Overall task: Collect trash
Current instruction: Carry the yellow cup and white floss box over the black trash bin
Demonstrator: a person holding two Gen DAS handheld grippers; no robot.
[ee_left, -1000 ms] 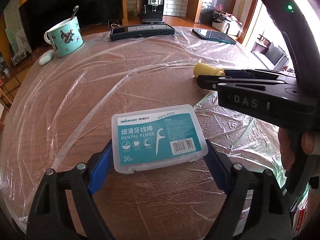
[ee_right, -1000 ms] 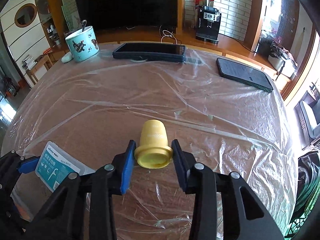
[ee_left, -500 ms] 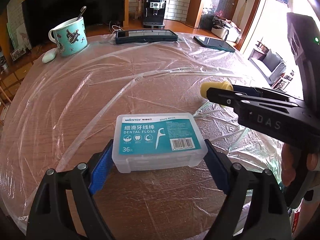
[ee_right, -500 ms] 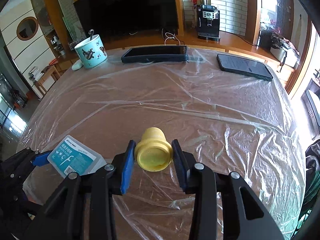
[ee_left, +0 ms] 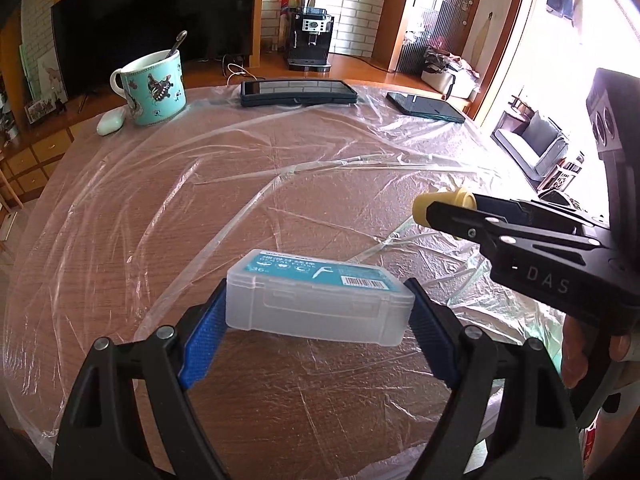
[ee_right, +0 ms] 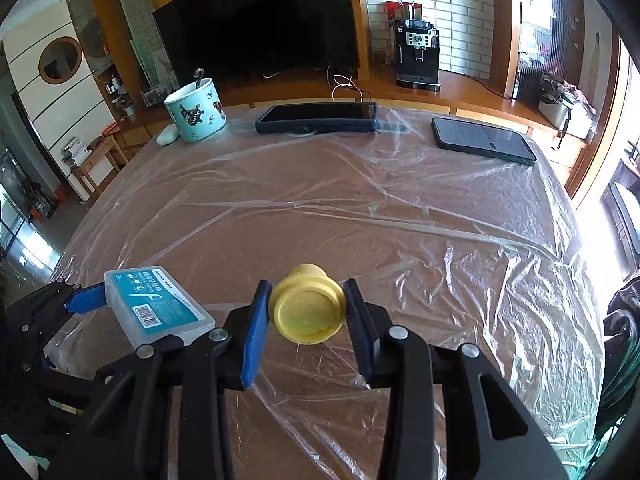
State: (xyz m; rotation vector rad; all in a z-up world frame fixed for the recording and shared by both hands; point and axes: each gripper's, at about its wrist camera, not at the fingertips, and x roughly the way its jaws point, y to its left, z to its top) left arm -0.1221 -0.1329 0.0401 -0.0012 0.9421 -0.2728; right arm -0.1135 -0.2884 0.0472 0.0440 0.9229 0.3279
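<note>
**Both grippers loaded above the plastic-covered table**

The left gripper [ee_left: 318, 314] has its blue pads pressed against the two short ends of a clear dental floss box [ee_left: 316, 304], so its jaws stand wide apart, spanning the box's full length. The box carries a teal label on top (a barcode shows near one end) and is tilted, with its front wall facing the left wrist camera. It appears lifted off the table [ee_left: 120, 240], though the exact gap cannot be judged.

The right gripper [ee_right: 307, 312] is closed to a narrow gap on a yellow cap [ee_right: 307, 309], each blue pad touching one side of its wide flanged end. The flat round face of the cap points back at the right wrist camera, and its narrower end points away over the table. From the left wrist view the cap pokes out past the black fingertips, clear of the surface.

The two grippers sit near each other at the near edge, the floss box just to the left of the cap.

Crinkled clear plastic sheeting [ee_right: 440, 240] covers the wooden tabletop. At the far side stand a teal mug [ee_left: 154, 90] with a spoon in it, a dark tablet [ee_left: 298, 93] and a phone [ee_right: 482, 141].
</note>
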